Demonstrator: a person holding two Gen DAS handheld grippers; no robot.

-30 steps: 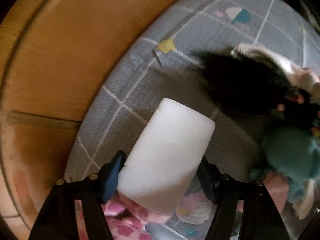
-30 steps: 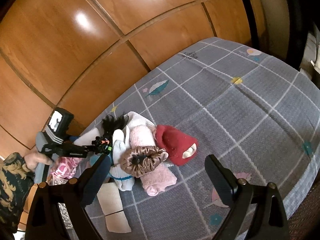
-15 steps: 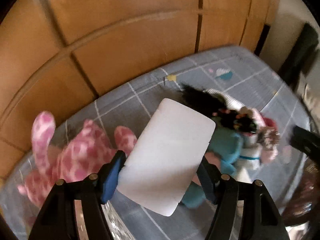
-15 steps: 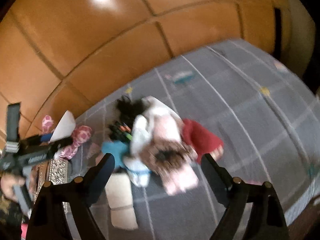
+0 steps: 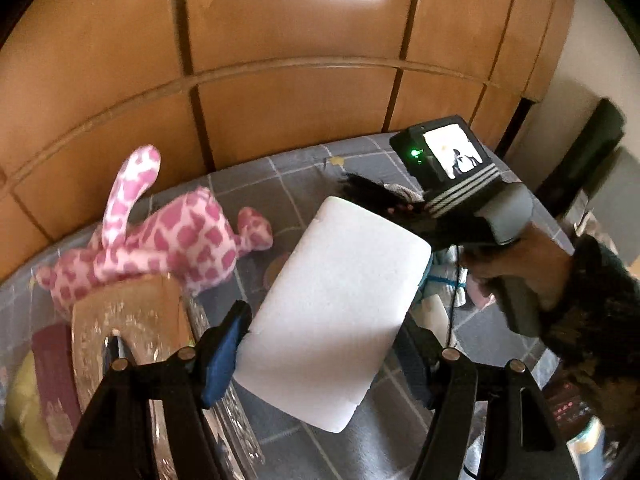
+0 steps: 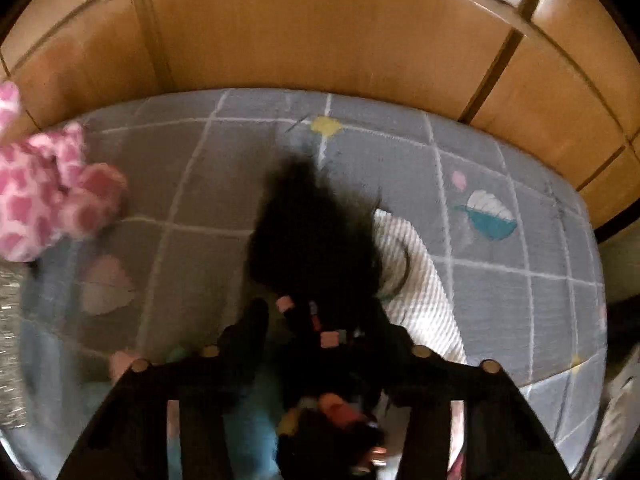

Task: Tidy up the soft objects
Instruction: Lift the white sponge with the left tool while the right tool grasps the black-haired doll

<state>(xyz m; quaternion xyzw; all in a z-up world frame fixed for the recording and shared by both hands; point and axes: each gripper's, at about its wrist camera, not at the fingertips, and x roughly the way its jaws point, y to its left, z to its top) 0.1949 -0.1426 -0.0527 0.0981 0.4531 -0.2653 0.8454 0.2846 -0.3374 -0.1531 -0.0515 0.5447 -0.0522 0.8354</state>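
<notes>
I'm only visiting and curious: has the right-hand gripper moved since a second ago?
Yes. The right gripper has come in low over the black furry toy on the grey blanket, which earlier lay well ahead, its jaws just closing around it.

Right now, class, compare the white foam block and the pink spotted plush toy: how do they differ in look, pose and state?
The white foam block is plain and flat-faced; the pink spotted plush toy is patterned, with limbs. The block is clamped between the fingers of the left hand-held gripper, off the bed; the toy is ungripped, lying partly on the grey checked bedcover. The block looks crisp, the toy slightly blurred. Both look soft and light-coloured.
</notes>
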